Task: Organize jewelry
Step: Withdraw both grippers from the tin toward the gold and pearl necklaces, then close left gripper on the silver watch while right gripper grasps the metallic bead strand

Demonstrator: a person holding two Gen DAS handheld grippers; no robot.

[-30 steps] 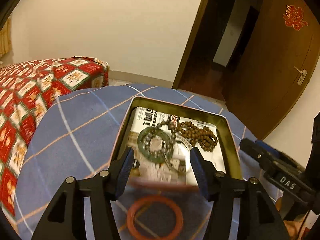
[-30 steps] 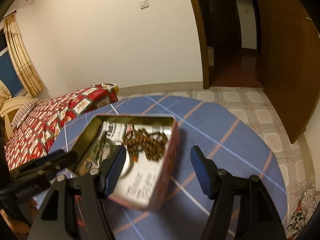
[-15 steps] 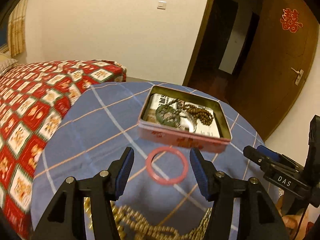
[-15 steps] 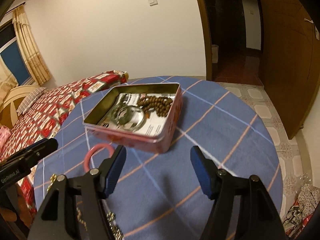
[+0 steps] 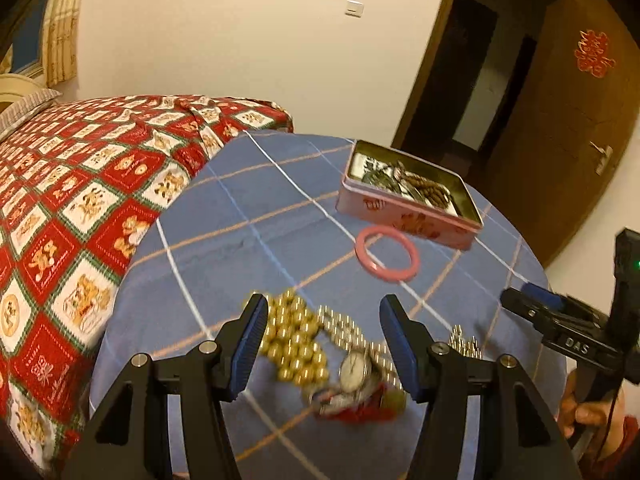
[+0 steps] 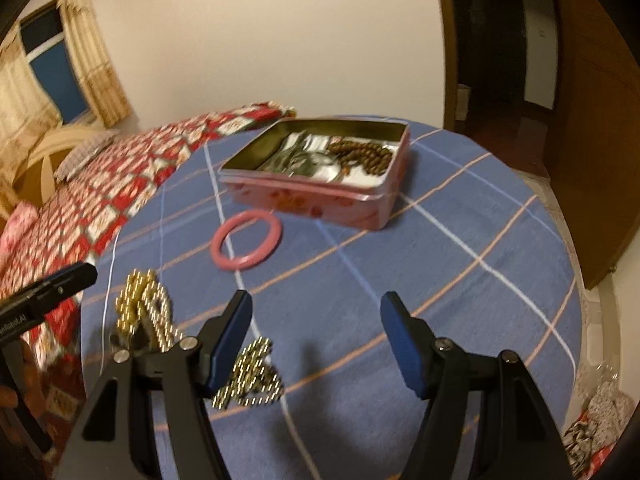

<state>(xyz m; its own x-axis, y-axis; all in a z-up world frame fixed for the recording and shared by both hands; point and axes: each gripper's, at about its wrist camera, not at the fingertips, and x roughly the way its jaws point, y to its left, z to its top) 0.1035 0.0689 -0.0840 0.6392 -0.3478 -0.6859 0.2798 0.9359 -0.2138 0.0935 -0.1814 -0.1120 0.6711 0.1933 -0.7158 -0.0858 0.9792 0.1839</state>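
Note:
A pink tin box (image 5: 404, 216) (image 6: 320, 198) stands on the blue checked tablecloth (image 5: 256, 236) and holds brown beads (image 6: 368, 156) and other jewelry. A pink bangle (image 5: 387, 254) (image 6: 247, 246) lies just in front of it. Gold bead strands (image 5: 294, 336) (image 6: 146, 308) and a small watch (image 5: 354, 368) lie near me. My left gripper (image 5: 322, 344) is open and empty above the gold beads and watch. My right gripper (image 6: 316, 340) is open and empty over bare cloth, with a gold chain (image 6: 250, 376) by its left finger.
A bed with a red patterned quilt (image 5: 80, 200) runs along the table's left side. The round table edge drops off at right, toward a wooden door (image 5: 580, 128). The right gripper's body (image 5: 568, 336) shows at the left view's right edge.
Both grippers have pulled back from the tin box toward the table's near side. The gold beads, watch and chain have come into view beneath them. Both stay open.

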